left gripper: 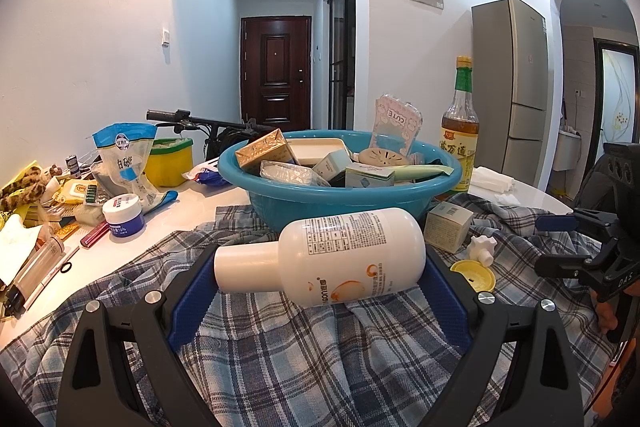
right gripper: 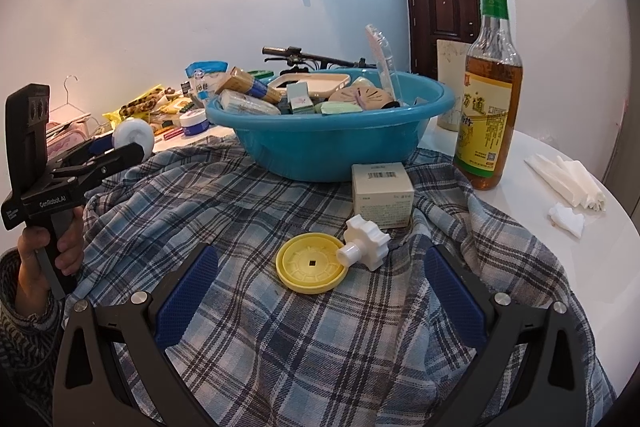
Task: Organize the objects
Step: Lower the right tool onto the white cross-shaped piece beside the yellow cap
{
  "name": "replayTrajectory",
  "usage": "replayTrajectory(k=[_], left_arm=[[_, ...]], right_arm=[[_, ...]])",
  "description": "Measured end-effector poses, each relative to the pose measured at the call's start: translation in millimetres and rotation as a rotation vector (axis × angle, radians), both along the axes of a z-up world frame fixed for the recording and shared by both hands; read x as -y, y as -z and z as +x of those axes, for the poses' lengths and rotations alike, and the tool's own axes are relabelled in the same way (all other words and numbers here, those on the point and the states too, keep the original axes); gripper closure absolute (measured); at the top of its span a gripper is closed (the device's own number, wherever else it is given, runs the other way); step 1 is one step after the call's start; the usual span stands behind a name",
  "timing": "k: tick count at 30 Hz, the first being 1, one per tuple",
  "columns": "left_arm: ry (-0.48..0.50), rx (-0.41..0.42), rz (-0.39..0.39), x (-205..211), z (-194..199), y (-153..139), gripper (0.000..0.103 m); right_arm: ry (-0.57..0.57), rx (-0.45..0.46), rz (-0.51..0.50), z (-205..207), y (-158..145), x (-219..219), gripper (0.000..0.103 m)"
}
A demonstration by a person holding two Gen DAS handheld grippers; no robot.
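Plaid cloth [right gripper: 280,327] half-hiding table; left claw [left gripper: 320,267] clamped on white bottle [left gripper: 320,255], right claw [right gripper: 320,275] apart.

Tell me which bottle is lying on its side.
The white plastic bottle, horizontal between the left tool's blue pads. The amber glass bottle with the yellow label stands upright on the table.

Open plaid cloth [right gripper: 248,211] nearside; blue basin [right gripper: 328,143], small box [right gripper: 383,195] and sauce bottle [right gripper: 489,99] block beyond

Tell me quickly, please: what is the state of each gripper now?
Left gripper: shut on the white bottle, held sideways.
Right gripper: open, holding nothing, above the yellow lid.
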State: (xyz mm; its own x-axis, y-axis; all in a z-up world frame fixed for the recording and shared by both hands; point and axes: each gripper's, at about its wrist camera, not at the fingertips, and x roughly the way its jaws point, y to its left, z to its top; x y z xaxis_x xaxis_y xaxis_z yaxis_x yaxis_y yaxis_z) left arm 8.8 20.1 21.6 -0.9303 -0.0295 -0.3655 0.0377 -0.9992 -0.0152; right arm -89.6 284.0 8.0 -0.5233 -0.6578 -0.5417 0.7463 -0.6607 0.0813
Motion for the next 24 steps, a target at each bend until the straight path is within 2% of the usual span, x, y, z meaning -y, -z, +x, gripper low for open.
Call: replayTrajectory(k=[5,9,10,11,14,16,24], left_arm=[[0.002,-0.004,0.002,0,1,0,0.008],[0.006,-0.012,0.003,-1,2,-2,0.008],[0.006,-0.013,0.004,-1,1,-2,0.008],[0.006,-0.015,0.005,-1,2,-2,0.008],[0.01,-0.02,0.007,-1,3,-3,0.008],[0.01,-0.02,0.007,-1,3,-3,0.008],[0.009,-0.02,0.007,-1,3,-3,0.008]], right_arm=[[-0.049,0.03,0.019,-7,2,11,0.0],[-0.088,0.158,-0.004,-36,3,21,0.001],[-0.064,0.164,0.026,-44,5,24,0.012],[-0.038,0.161,0.058,-51,9,27,0.029],[-0.013,0.217,0.085,-68,24,28,0.058],[-0.002,0.229,0.098,-74,31,29,0.064],[-0.002,0.235,0.105,-74,32,28,0.065]])
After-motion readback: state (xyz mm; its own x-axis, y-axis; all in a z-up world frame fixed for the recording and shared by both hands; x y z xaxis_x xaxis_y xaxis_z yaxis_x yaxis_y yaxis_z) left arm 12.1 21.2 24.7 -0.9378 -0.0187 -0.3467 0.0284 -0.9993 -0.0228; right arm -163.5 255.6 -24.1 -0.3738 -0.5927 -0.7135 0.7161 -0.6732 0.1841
